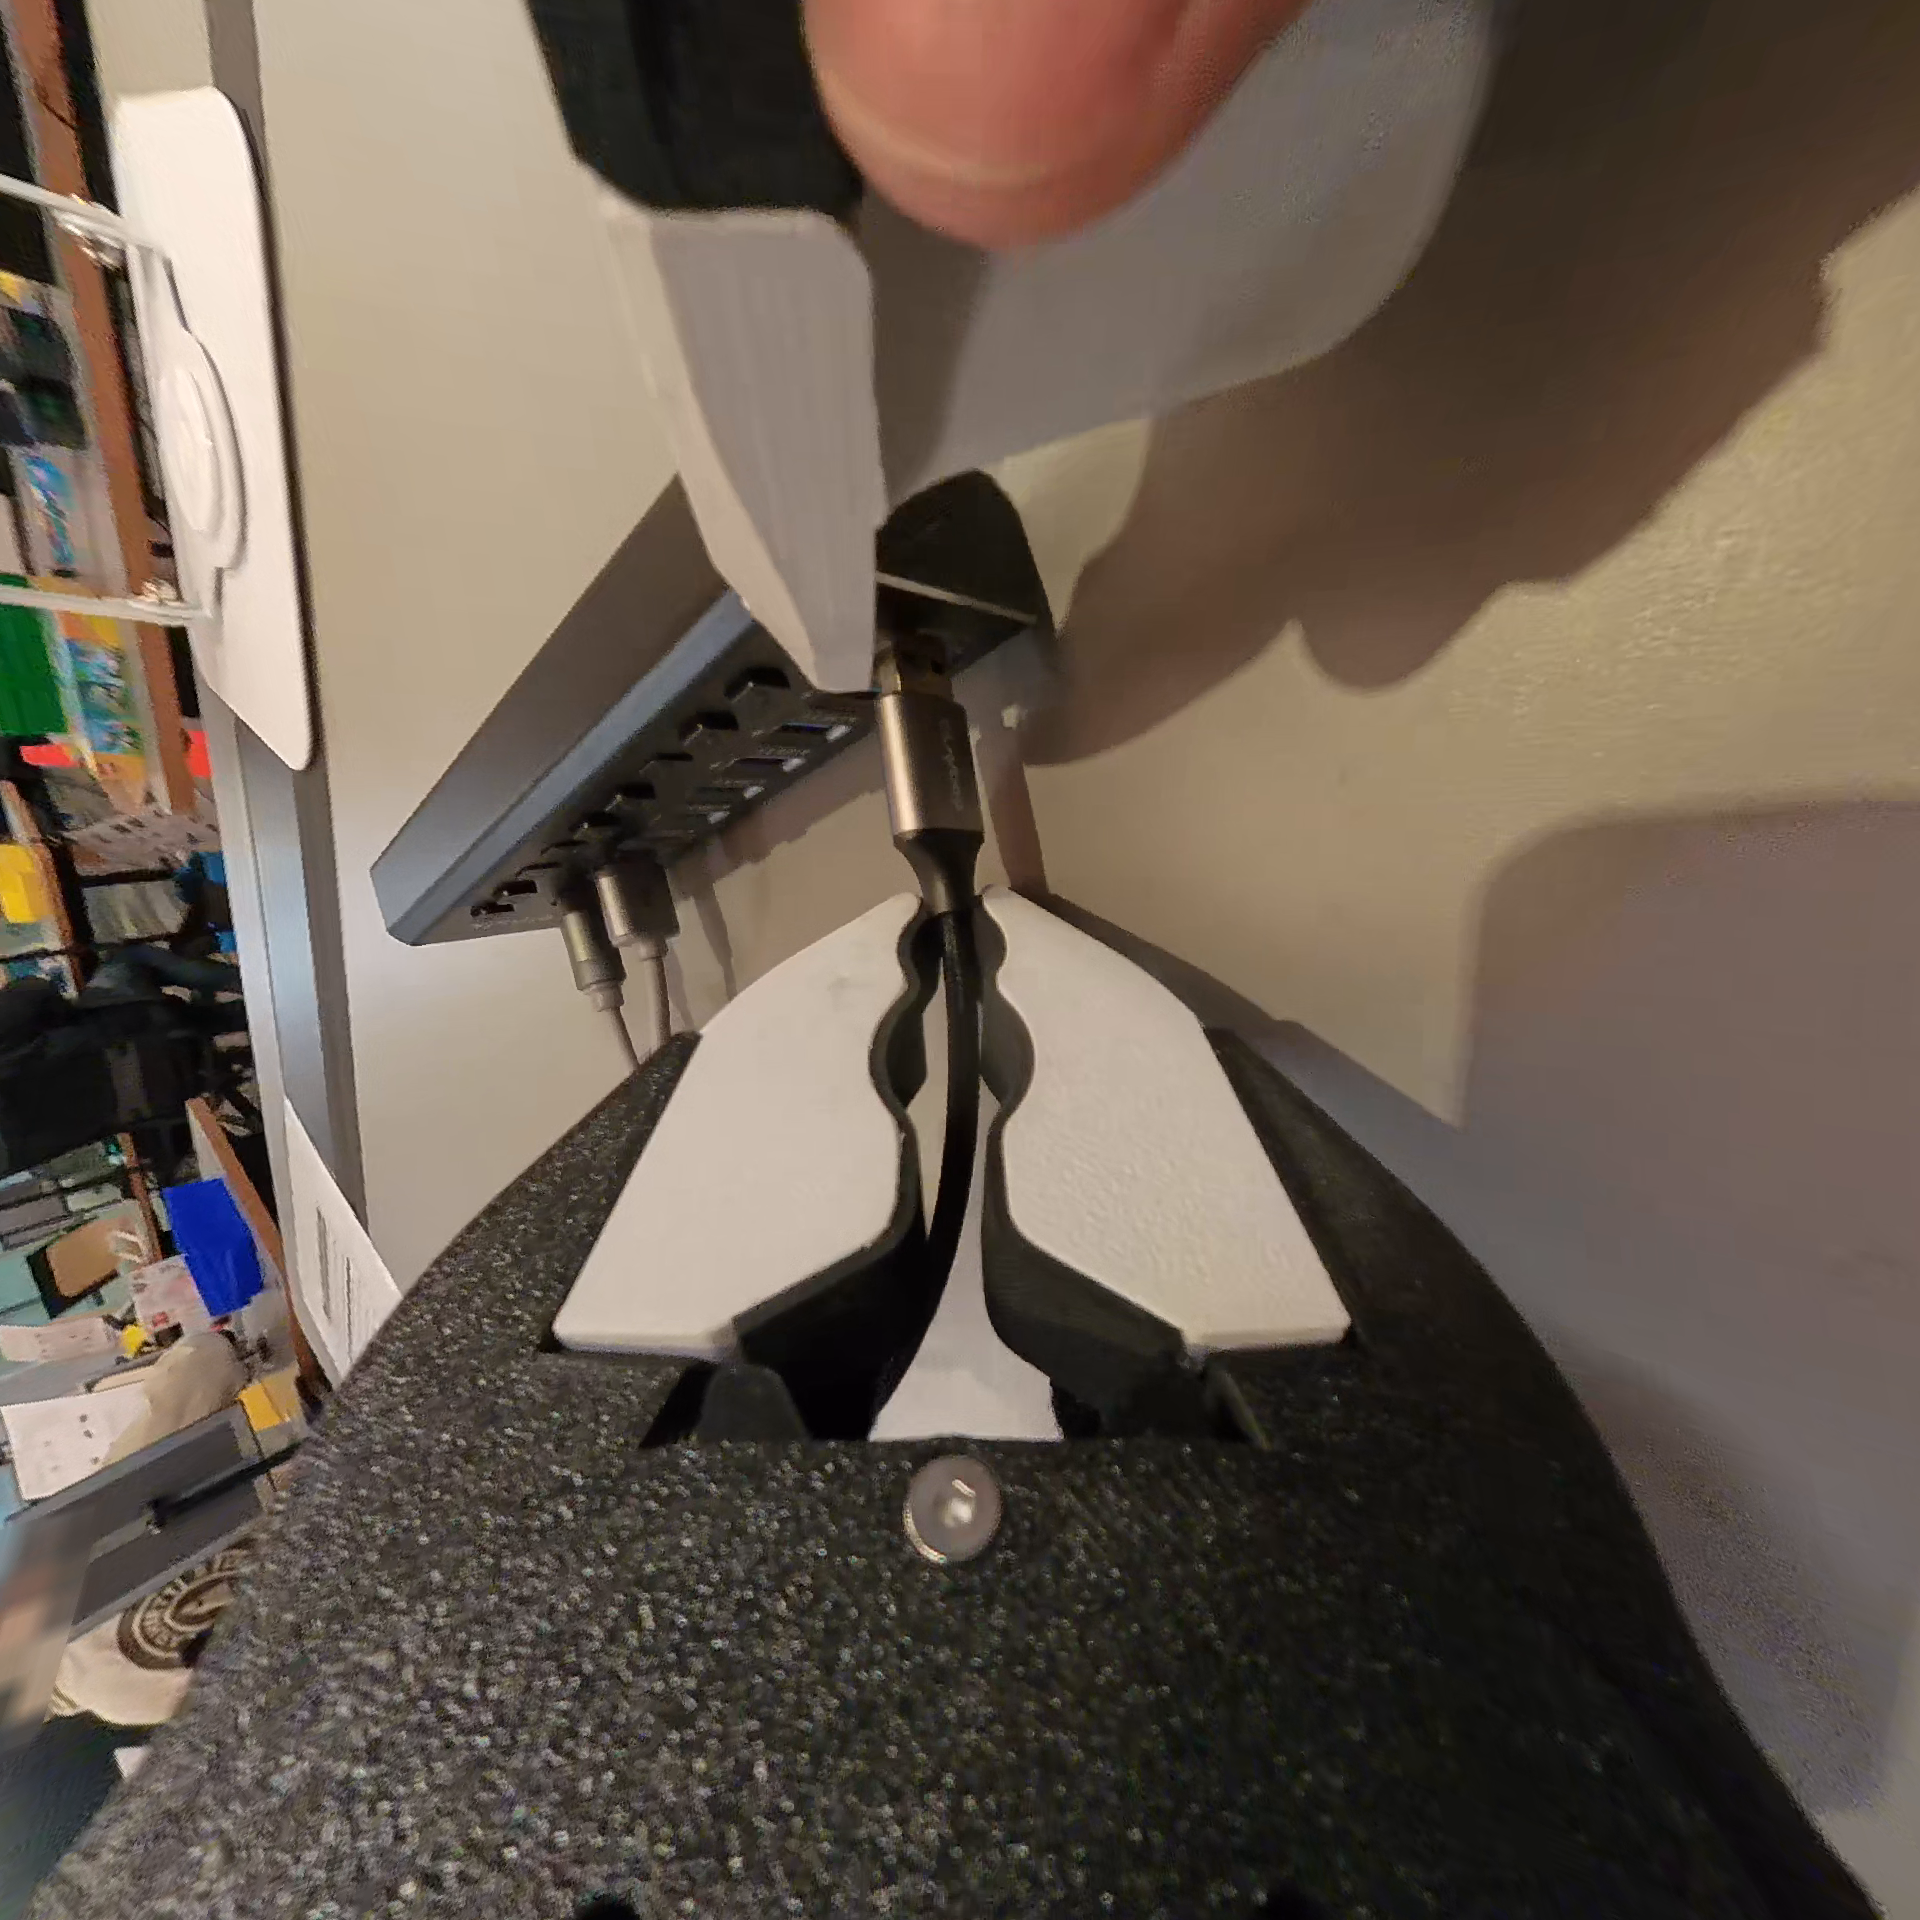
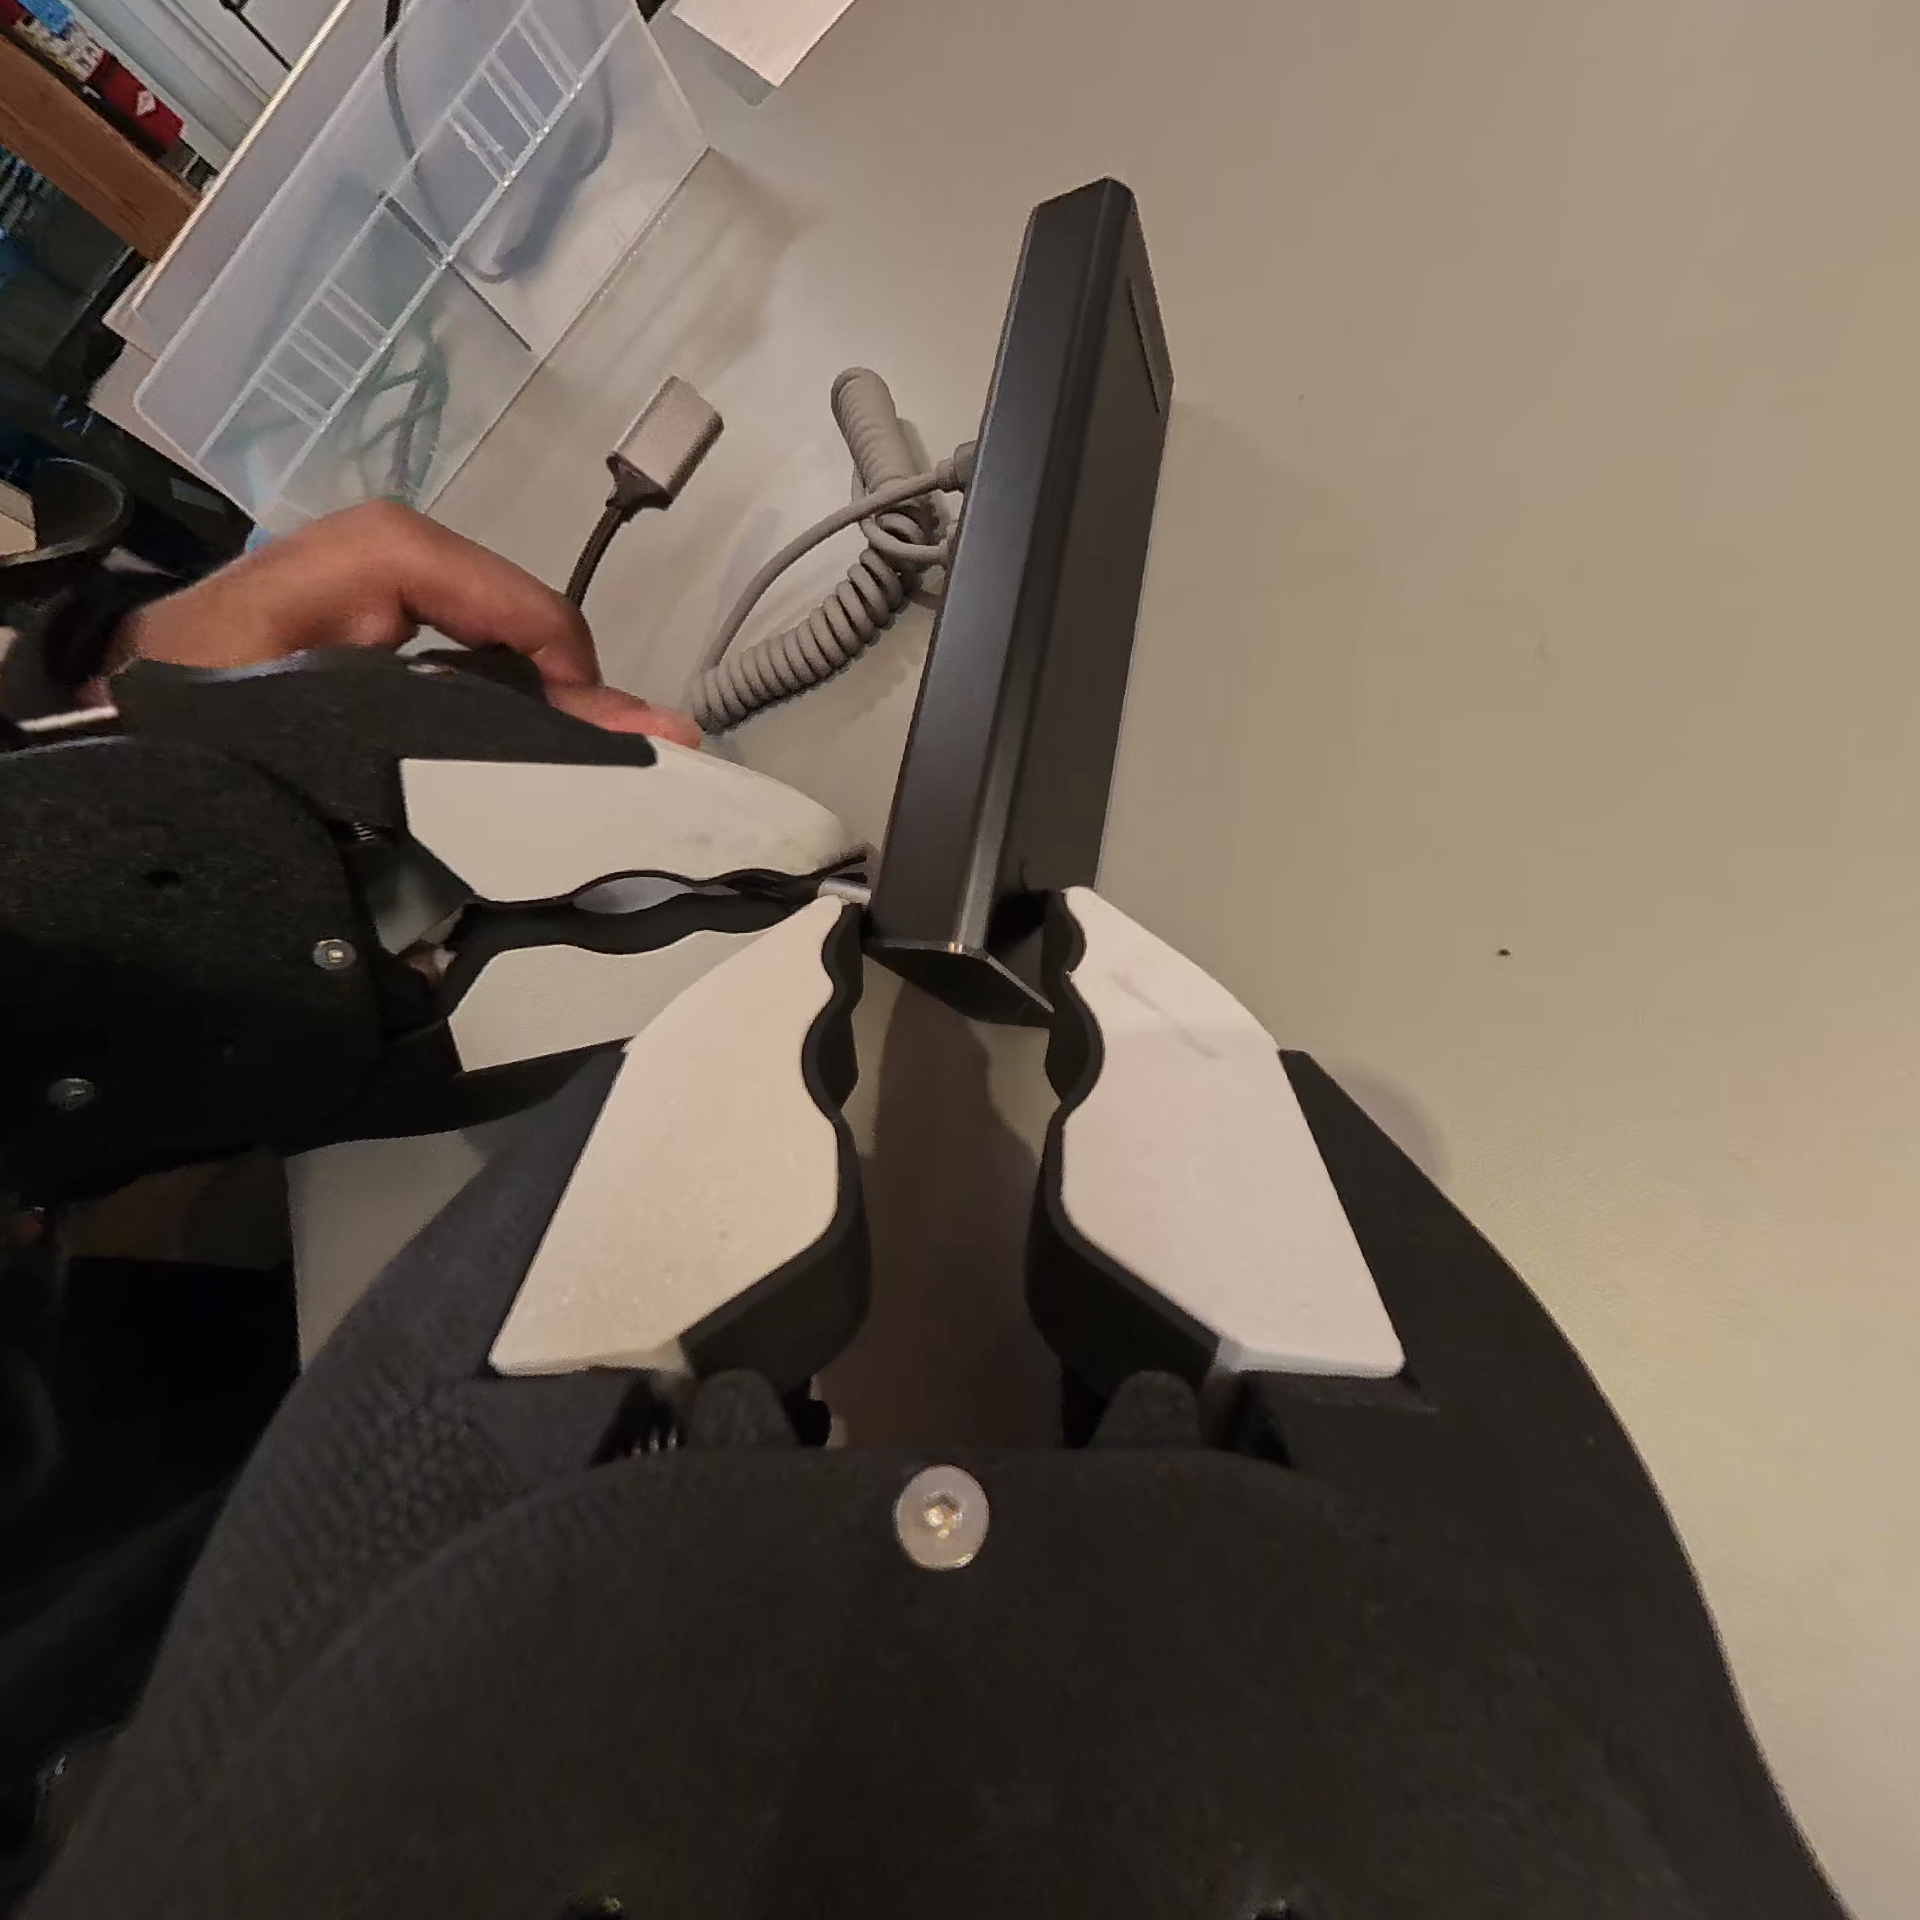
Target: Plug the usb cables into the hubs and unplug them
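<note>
My left gripper (image 1: 951, 906) is shut on a black cable (image 1: 951, 1039) just behind its grey metal USB plug (image 1: 930, 774). The plug's tip meets the port face of a long dark grey hub (image 1: 623, 790) at its near end; how deep it sits is hidden behind the right gripper's white finger (image 1: 790, 468). My right gripper (image 2: 954, 940) is shut on the end of that hub (image 2: 1039, 582), one finger on each side. The left gripper (image 2: 810, 883) shows at the left of the right wrist view, its tips against the hub's side.
Two grey plugs (image 1: 613, 920) sit in the hub's far ports. A coiled grey cable (image 2: 821, 603) and a loose grey USB connector (image 2: 665, 436) lie on the white table (image 2: 1507, 727) beside a clear plastic organizer (image 2: 416, 260). A hand (image 2: 364, 592) holds the left gripper. About 6 cm separates my left fingertips from my right.
</note>
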A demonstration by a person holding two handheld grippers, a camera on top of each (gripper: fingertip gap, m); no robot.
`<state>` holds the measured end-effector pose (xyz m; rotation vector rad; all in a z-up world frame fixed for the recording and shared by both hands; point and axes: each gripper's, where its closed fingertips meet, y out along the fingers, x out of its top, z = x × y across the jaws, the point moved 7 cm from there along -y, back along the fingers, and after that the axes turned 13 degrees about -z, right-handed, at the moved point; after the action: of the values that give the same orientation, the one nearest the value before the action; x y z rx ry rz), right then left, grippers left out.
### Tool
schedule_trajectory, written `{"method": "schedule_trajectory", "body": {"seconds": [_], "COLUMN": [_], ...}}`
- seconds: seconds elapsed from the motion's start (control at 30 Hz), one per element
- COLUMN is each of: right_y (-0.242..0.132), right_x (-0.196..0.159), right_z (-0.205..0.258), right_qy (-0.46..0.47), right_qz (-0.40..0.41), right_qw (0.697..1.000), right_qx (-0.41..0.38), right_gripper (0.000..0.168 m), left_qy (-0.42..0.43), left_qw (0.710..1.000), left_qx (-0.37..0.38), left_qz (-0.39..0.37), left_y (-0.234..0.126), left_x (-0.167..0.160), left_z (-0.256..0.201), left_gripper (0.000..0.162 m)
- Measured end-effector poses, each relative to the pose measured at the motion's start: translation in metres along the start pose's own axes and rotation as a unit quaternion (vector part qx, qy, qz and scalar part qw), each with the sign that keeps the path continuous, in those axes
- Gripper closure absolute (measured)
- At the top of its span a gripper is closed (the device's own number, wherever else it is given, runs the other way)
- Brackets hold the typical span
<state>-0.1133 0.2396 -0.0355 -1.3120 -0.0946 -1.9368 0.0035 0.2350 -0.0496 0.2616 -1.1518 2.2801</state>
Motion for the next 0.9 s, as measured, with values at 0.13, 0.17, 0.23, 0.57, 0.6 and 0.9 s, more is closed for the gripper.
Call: {"method": "schedule_trajectory", "body": {"seconds": [0.13, 0.17, 0.23, 0.57, 0.6, 0.9], "right_y": [-0.002, -0.003, -0.006, 0.0, -0.001, -0.003], "right_x": [0.0, 0.0, 0.001, 0.0, 0.001, 0.005], "right_z": [0.0, 0.0, -0.002, -0.001, -0.001, 0.001], "right_qy": [0.021, 0.034, 0.05, -0.039, -0.046, -0.053], "right_qz": [0.001, -0.002, -0.008, 0.021, 0.015, -0.005], "right_qw": [0.999, 0.998, 0.997, 0.999, 0.999, 0.998], "right_qx": [0.031, 0.044, 0.051, 0.01, 0.011, 0.022], "right_gripper": [0.132, 0.128, 0.125, 0.136, 0.136, 0.14], "left_qy": [0.009, 0.007, 0.003, 0.011, 0.014, 0.022], "left_qw": [1.0, 1.0, 1.0, 0.999, 0.999, 0.996], "left_qx": [0.015, 0.013, 0.008, 0.0, 0.006, 0.018], "left_qz": [-0.01, -0.01, -0.011, -0.037, -0.044, -0.08], "left_y": [-0.002, -0.003, -0.003, 0.0, 0.0, -0.002], "left_x": [-0.001, -0.001, -0.002, -0.003, -0.002, -0.002], "left_z": [-0.004, -0.004, -0.003, 0.002, 0.003, 0.007], "left_gripper": [0.157, 0.157, 0.156, 0.158, 0.158, 0.158]}}
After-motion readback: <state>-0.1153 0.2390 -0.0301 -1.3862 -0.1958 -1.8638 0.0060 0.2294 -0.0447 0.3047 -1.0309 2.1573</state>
